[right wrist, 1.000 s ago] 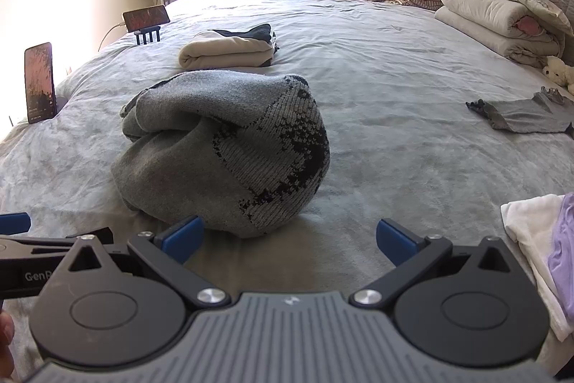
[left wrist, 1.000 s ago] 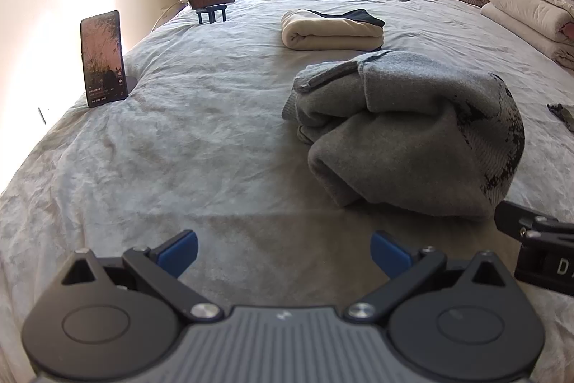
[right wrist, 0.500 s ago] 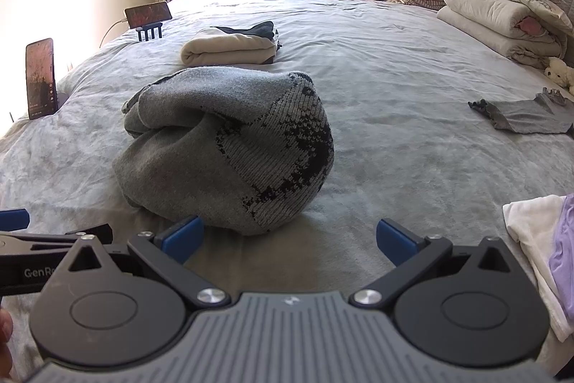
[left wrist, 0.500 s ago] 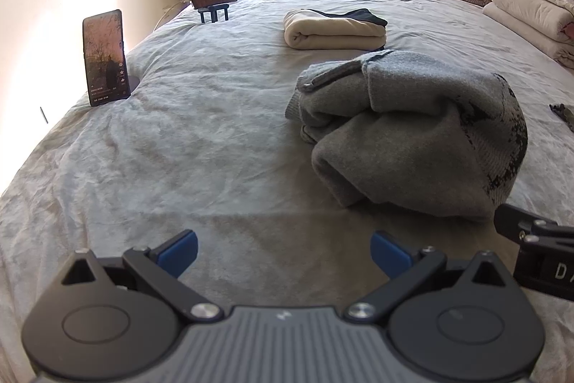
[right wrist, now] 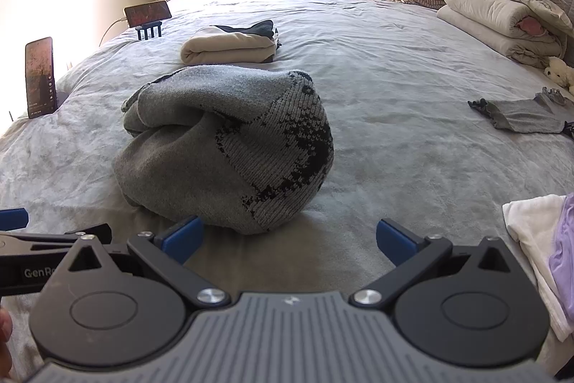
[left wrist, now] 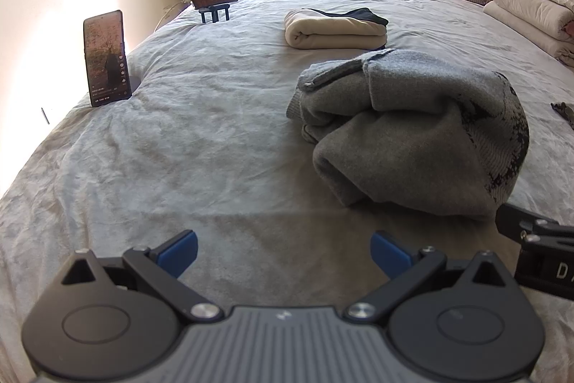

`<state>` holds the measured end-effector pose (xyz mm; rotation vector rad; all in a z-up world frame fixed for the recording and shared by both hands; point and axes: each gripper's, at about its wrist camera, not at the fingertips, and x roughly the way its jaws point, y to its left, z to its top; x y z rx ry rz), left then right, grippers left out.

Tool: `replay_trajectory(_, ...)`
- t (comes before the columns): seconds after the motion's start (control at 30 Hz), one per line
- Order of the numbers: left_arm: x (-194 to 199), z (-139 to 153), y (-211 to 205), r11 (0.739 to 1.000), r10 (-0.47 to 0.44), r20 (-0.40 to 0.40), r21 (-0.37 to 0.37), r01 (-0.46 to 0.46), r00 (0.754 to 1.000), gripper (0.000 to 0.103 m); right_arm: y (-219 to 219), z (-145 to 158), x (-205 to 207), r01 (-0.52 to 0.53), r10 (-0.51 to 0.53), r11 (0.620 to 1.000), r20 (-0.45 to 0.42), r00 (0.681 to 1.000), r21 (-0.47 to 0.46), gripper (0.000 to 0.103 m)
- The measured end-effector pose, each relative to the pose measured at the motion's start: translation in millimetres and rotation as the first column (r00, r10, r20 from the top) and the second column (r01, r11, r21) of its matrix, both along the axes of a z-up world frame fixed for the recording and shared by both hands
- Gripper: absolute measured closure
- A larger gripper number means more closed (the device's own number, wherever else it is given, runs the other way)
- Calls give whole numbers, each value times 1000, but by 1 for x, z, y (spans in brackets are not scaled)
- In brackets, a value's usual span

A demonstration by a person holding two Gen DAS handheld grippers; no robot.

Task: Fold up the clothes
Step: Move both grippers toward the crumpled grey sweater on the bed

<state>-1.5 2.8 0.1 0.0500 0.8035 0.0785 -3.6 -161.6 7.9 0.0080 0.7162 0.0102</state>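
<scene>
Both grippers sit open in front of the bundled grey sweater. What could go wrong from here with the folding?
1. The grey knit sweater with the black pattern is a loose, bulging bundle; lifted as it is, it may fall open.
2. The folded cream garment lies close behind it; pushing the sweater forward could knock that stack.
3. The left gripper and right gripper are side by side, so their fingers could collide on the near edge.

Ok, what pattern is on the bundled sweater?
Grey knit sweater with a speckled black motif, clearest in the right wrist view.
</scene>
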Motion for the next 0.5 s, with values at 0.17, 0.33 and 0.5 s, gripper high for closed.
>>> replay_trajectory(0.17, 0, 0, 0, 1000, 0, 0, 2, 0, 1000, 0, 0, 0, 0, 1, -1, 1000, 0, 1000, 1, 0)
replay_trajectory(0.33, 0, 0, 1, 1000, 2, 0, 4, -2, 1000, 0, 1, 0, 1, 0, 0, 1000, -1, 1000, -1, 0)
replay_trajectory(0.5, 1, 0, 2, 1000, 2, -2, 5, -2, 1000, 0, 2, 0, 1, 0, 0, 1000, -1, 1000, -3, 0)
